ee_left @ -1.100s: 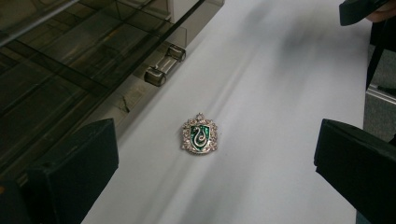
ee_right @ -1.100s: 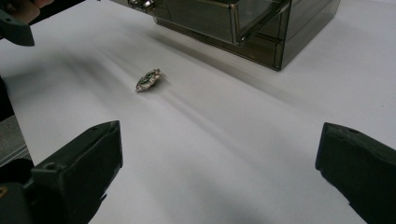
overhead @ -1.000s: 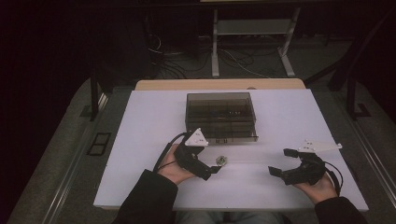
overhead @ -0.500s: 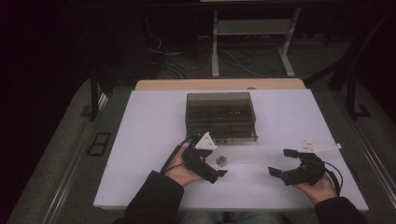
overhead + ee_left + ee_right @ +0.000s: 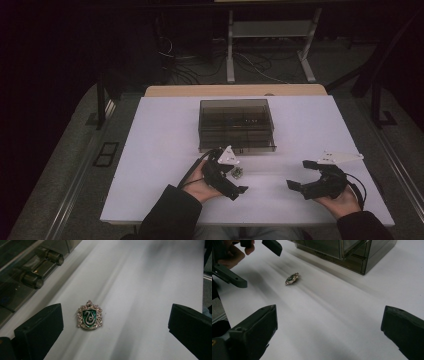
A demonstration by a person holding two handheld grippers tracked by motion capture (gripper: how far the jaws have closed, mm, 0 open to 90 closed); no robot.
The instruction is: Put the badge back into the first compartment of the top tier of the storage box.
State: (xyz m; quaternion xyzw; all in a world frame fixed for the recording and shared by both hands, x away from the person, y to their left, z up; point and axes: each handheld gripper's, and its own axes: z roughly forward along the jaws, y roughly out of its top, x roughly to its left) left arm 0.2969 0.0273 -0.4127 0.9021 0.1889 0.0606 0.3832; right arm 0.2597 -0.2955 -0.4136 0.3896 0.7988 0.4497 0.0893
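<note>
A small brooch [image 5: 237,173], a green shield with a silver snake and a rhinestone rim, lies flat on the white table [image 5: 165,140]. My left gripper [image 5: 233,175] is open and low over it. In the left gripper view the brooch [image 5: 89,318] sits between the two jaws of this gripper [image 5: 115,322], closer to the left one and touching neither. My right gripper [image 5: 299,175] is open further right, with nothing between its jaws [image 5: 329,325]. From there the brooch [image 5: 292,278] lies ahead, with the left gripper [image 5: 252,262] beyond it.
A dark translucent plastic box [image 5: 236,124] with drawers stands just behind the brooch; its front corner [image 5: 344,252] is close to both grippers. Its drawer knobs [image 5: 32,280] are at the upper left in the left gripper view. The table's front edge [image 5: 250,220] is near my hands.
My left gripper has moved right toward the brooch, so its open jaws now stand on either side of it. The right gripper and the brooch have stayed put.
</note>
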